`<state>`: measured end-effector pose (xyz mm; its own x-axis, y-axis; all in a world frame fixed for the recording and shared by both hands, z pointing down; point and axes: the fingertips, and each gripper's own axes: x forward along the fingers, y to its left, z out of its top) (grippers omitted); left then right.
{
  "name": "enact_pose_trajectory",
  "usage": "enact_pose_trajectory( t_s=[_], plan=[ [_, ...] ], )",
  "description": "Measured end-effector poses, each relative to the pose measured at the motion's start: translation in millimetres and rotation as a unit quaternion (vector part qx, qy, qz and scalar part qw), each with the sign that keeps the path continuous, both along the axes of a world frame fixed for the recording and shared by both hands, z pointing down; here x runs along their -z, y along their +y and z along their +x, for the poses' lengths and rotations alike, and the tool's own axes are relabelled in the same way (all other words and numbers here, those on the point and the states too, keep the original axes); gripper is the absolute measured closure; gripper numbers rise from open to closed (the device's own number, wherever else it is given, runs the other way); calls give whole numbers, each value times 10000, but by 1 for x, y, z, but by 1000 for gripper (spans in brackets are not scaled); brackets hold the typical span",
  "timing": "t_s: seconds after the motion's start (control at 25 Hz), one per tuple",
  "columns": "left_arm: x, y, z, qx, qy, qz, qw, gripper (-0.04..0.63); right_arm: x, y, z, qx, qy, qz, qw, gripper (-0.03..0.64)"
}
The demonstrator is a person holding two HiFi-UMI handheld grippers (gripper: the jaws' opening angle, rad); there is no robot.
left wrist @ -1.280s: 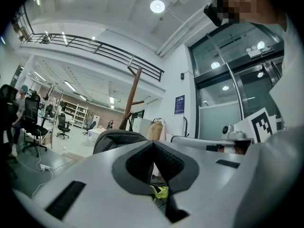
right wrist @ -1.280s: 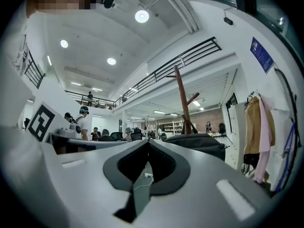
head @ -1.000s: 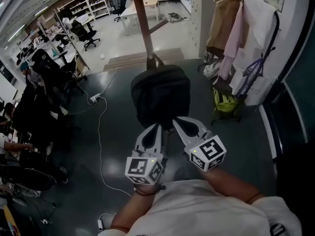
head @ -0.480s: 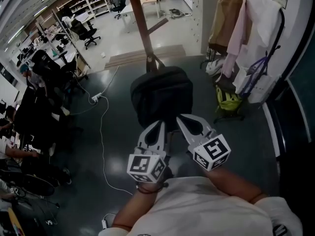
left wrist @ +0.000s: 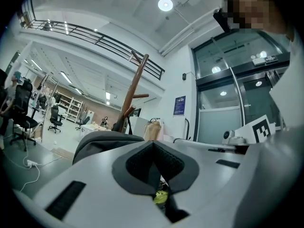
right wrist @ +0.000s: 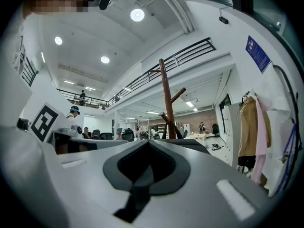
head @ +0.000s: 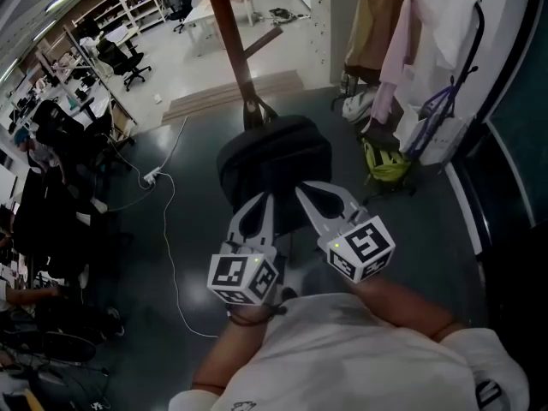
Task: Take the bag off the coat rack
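A black backpack [head: 274, 165] hangs by its top loop [head: 254, 110] from a peg of the brown wooden coat rack [head: 224, 32]. In the head view both grippers point at the bag's lower edge. The left gripper [head: 265, 198] and the right gripper [head: 301, 189] are side by side, each shut with nothing between the fingers. In the left gripper view the bag [left wrist: 102, 139] bulges just behind the left gripper [left wrist: 153, 144], with the rack [left wrist: 134, 87] rising above it. The right gripper view shows the right gripper [right wrist: 148, 144] aimed at the rack pole [right wrist: 166, 99].
A second rack with coats [head: 377, 32] stands at the right, and a yellow-green bag [head: 383, 161] lies at its foot. A white cable [head: 171, 247] runs across the dark floor at the left. Office chairs and desks [head: 51, 127] fill the far left. A low wooden platform [head: 231, 97] lies behind the rack.
The head view has shifted a little, so bag and grippers sit slightly higher and further left. Both grippers stay shut just below the bag.
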<state>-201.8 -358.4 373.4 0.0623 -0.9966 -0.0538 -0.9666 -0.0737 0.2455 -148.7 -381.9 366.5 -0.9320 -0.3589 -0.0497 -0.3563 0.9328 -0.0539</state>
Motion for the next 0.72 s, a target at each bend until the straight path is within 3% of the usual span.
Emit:
enact_pose_trajectory(
  t_s=[0.44, 0.72],
  plan=[
    [16, -32, -63, -445, -134, -126, 9988, 589, 7, -40, -70, -337, 56, -212, 9992, 604],
    [16, -32, -93, -667, -141, -140, 9976, 589, 16, -57, -100, -616, 128, -24, 9980, 588]
  ],
)
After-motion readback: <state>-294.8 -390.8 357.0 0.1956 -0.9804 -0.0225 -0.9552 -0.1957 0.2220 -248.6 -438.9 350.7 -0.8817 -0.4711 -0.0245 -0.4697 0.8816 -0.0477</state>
